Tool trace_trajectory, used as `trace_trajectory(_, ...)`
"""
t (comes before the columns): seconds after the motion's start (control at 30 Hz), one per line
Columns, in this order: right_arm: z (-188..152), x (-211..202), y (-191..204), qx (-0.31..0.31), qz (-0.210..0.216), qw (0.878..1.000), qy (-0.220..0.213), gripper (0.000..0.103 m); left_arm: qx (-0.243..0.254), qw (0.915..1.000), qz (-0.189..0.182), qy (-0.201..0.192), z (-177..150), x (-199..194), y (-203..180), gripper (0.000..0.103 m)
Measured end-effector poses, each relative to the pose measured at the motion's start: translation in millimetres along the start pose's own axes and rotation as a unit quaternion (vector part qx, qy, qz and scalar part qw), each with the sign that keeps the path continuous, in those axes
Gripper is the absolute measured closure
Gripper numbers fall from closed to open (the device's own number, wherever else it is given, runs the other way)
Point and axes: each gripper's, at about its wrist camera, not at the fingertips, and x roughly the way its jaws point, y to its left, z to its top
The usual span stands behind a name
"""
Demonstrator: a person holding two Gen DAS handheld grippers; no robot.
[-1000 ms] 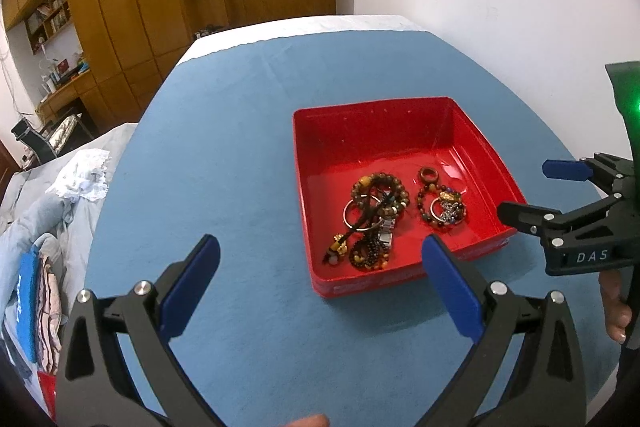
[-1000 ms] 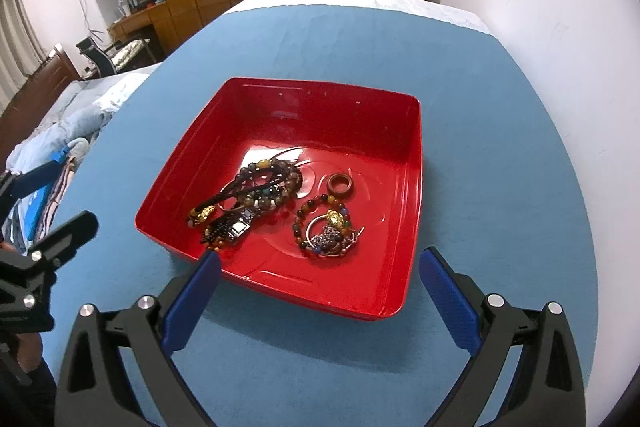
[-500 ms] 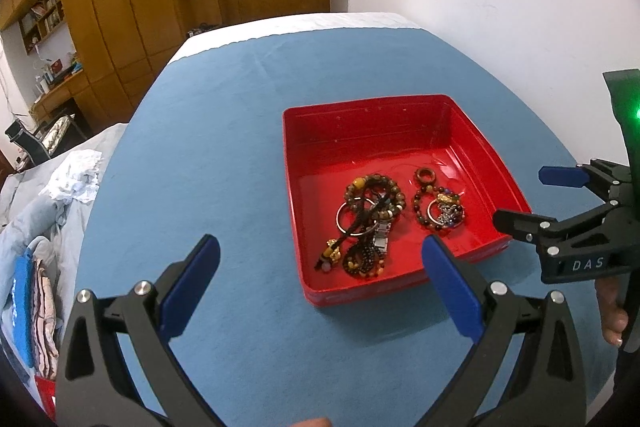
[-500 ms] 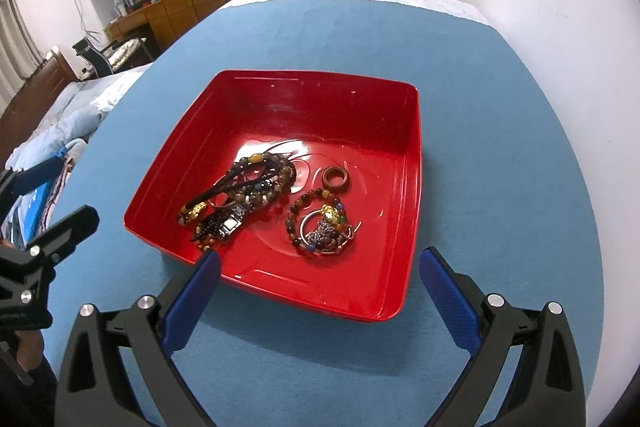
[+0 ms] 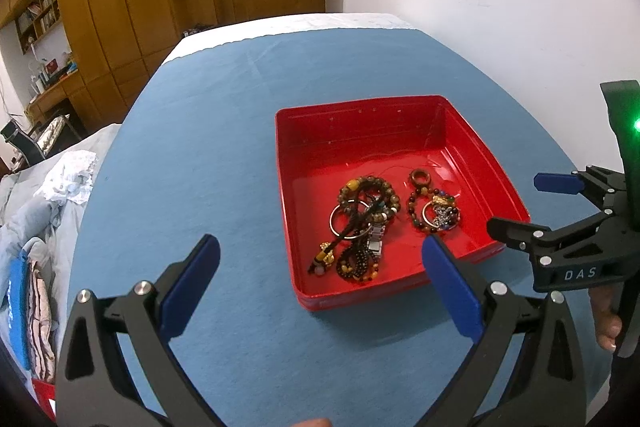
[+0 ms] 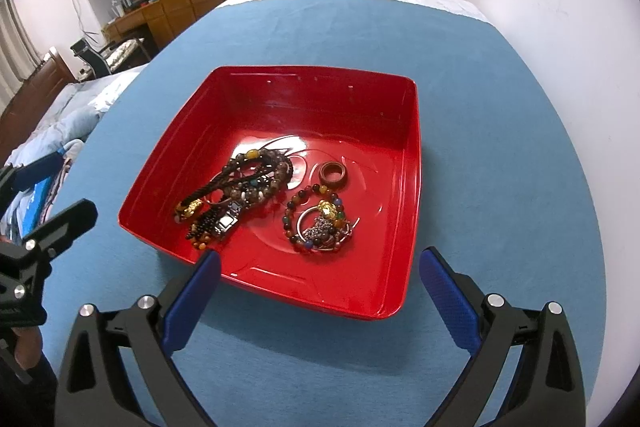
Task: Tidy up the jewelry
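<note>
On the blue counter [image 6: 500, 107] sits a red tray [image 6: 404, 279] of tangled bracelets [image 6: 244, 187] — both tools, left [image 5: 320, 275] and right [image 6: 320, 283], spread wide, holding nothing.

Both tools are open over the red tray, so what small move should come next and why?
Probably lower the right tool toward the small brown ring. It lies by itself in the red tray, apart from the tangled bracelets, so it looks like the easiest piece to pick first.
</note>
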Motion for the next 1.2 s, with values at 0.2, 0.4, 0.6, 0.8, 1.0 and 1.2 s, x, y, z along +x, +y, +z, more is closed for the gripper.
trace_trajectory(0.2,0.1,2.2,1.0,-0.002,0.000,1.000,0.002,0.004,-0.004,1.0000,-0.001,0.002,-0.5,2.4,2.0,0.003)
trace_trajectory(0.4,0.1,2.1,2.6,-0.004,-0.001,1.000,0.003,0.004,-0.004,1.0000,0.000,0.001,-0.9,2.3,2.4,0.003)
trace_trajectory(0.6,0.0,2.3,2.9,-0.004,-0.001,1.000,0.003,0.004,-0.005,1.0000,0.001,0.002,-1.3,2.8,3.4,0.003)
trace_trajectory(0.8,-0.5,2.6,2.7,-0.003,-0.002,1.000,0.003,0.004,-0.005,1.0000,0.002,0.003,-1.4,4.1,3.9,0.003)
trace_trajectory(1.0,-0.6,2.6,2.7,-0.003,-0.003,1.000,0.003,0.004,-0.005,1.0000,0.001,0.004,-2.0,5.2,3.0,0.003)
trace_trajectory(1.2,-0.7,1.9,2.2,-0.003,-0.004,1.000,0.003,0.004,-0.005,1.0000,0.001,0.004,-2.5,5.0,3.0,0.003)
